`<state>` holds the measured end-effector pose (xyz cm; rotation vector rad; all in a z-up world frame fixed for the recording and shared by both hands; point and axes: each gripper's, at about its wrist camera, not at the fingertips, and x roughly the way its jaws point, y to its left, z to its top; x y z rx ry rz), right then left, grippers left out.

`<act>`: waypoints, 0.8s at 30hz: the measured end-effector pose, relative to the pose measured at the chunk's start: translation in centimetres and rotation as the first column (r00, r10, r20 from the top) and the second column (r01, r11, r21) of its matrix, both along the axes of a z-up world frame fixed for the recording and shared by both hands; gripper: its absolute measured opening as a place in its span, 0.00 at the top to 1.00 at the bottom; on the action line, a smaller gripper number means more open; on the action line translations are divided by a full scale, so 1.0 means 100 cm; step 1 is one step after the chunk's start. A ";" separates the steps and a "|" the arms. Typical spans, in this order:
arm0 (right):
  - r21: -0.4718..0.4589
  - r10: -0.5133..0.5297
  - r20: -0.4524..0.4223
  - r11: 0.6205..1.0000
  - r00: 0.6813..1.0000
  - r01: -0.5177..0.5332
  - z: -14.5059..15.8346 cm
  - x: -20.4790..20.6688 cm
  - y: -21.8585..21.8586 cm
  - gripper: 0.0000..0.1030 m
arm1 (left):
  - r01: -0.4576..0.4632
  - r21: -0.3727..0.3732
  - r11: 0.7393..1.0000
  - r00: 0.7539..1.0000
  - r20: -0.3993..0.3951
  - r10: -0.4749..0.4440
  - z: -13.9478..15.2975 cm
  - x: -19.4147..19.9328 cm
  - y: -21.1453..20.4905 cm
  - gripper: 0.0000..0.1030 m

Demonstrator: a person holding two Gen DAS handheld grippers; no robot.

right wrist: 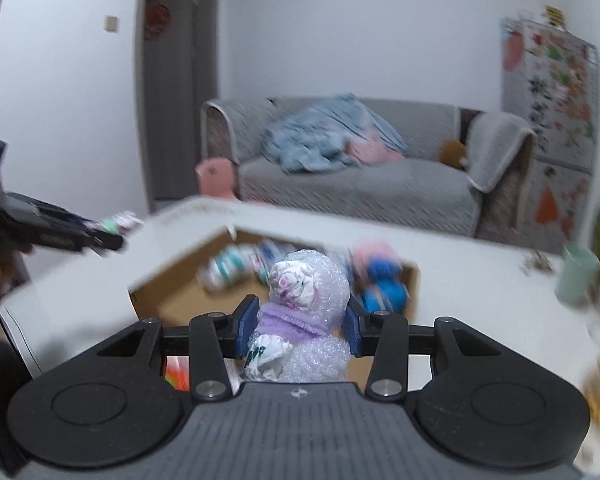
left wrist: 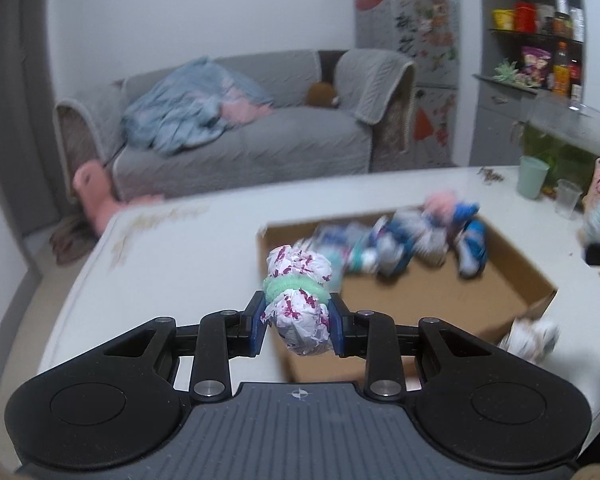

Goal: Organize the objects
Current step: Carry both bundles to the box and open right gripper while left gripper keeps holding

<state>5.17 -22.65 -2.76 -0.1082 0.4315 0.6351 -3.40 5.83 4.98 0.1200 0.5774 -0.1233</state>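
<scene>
Left wrist: your left gripper (left wrist: 299,322) clamps a paper bundle (left wrist: 299,300) with a green band, its long axis pointing forward toward the cardboard box (left wrist: 500,280), ahead and right. Right wrist: your right gripper (right wrist: 299,330) grips a bubble-wrapped bundle (right wrist: 306,312) directly above that box (right wrist: 172,304), nearer.

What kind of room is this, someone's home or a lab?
Most likely a home living room. There is a grey sofa with a blue blanket on it, a fridge covered in stickers, and shelves stocked with bottles and snacks.
</scene>
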 end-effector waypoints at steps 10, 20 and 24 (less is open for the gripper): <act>-0.019 0.214 -0.080 0.976 0.974 -0.216 0.029 0.078 0.070 0.61 | 0.083 -0.013 0.996 0.996 -0.023 -0.083 0.013 0.057 -0.032 0.63; -0.119 0.265 -0.233 0.947 0.936 -0.298 -0.022 0.122 0.128 0.60 | 0.070 -0.047 0.996 0.981 -0.176 -0.077 -0.059 0.089 -0.023 0.63; -0.140 0.265 -0.296 0.938 0.918 -0.316 -0.041 0.132 0.143 0.60 | 0.064 -0.045 0.997 0.976 -0.204 -0.072 -0.076 0.096 -0.020 0.63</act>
